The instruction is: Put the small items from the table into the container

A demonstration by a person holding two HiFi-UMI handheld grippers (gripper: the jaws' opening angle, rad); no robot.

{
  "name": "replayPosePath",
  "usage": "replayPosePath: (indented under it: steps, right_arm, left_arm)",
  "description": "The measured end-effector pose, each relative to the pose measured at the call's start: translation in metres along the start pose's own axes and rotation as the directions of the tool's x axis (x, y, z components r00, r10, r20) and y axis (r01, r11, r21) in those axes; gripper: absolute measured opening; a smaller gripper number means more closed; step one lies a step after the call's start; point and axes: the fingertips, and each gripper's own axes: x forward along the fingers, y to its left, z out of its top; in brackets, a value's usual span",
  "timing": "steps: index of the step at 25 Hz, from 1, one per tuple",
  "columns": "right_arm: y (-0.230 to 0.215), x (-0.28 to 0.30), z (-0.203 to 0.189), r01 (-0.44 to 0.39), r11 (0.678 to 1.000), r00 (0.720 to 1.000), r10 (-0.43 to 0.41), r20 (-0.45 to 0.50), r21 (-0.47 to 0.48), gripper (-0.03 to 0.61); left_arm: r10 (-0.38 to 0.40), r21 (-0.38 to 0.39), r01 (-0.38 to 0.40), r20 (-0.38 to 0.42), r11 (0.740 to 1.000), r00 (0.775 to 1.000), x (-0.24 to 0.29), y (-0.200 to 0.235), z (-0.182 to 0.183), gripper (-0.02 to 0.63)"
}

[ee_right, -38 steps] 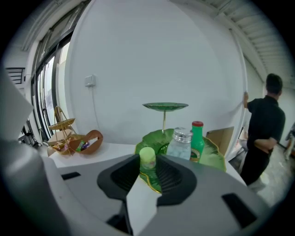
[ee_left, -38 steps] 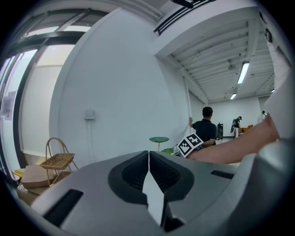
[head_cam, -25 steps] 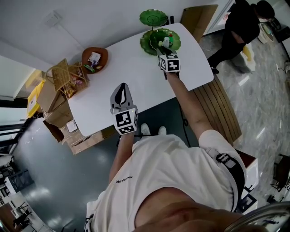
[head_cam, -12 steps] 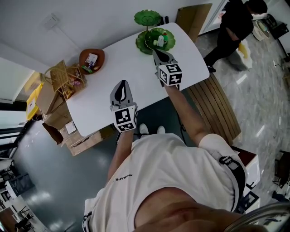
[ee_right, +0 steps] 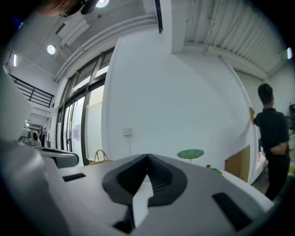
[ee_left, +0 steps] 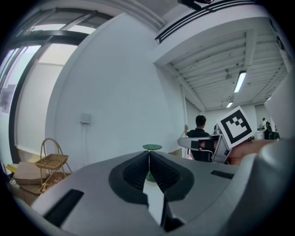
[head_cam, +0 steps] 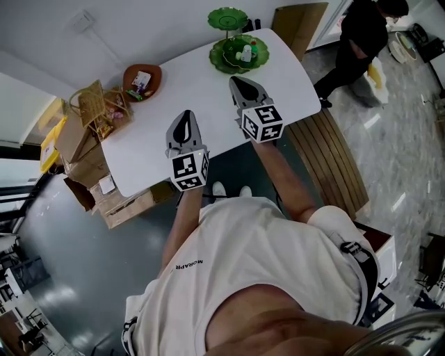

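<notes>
Both the left gripper and right gripper are clenched on nothing. Small items sit in the green leaf-shaped tiered dish at top centre, straight up-frame of the right gripper, the nearer one.

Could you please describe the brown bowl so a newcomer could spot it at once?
Find the white table. At its far left corner in the head view, near the wicker rack, sits the brown bowl. It alone is brown and holds small packets; the other dish, the tiered stand, is green.
</notes>
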Motion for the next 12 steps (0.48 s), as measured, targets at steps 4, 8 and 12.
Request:
replayPosePath:
  steps: [4, 8, 12]
  right_arm:
    - [0.02, -0.014, 0.005, -0.023, 1.0, 1.0, 0.023, 0.015, 0.012, 0.014]
    - [0.037, -0.028, 0.011, -0.047, 0.999, 0.999, 0.047, 0.025, -0.009, 0.013]
    - [0.055, -0.036, 0.015, -0.079, 0.995, 0.996, 0.081, 0.032, -0.054, 0.013]
  left_arm:
    - [0.003, -0.001, -0.003, 0.009, 1.0, 1.0, -0.008, 0.001, 0.004, 0.005]
    - [-0.022, -0.014, 0.022, 0.021, 1.0, 1.0, -0.011, -0.003, 0.008, 0.005]
    - [-0.041, 0.004, 0.041, 0.044, 0.999, 0.998, -0.017, -0.004, 0.015, 0.005]
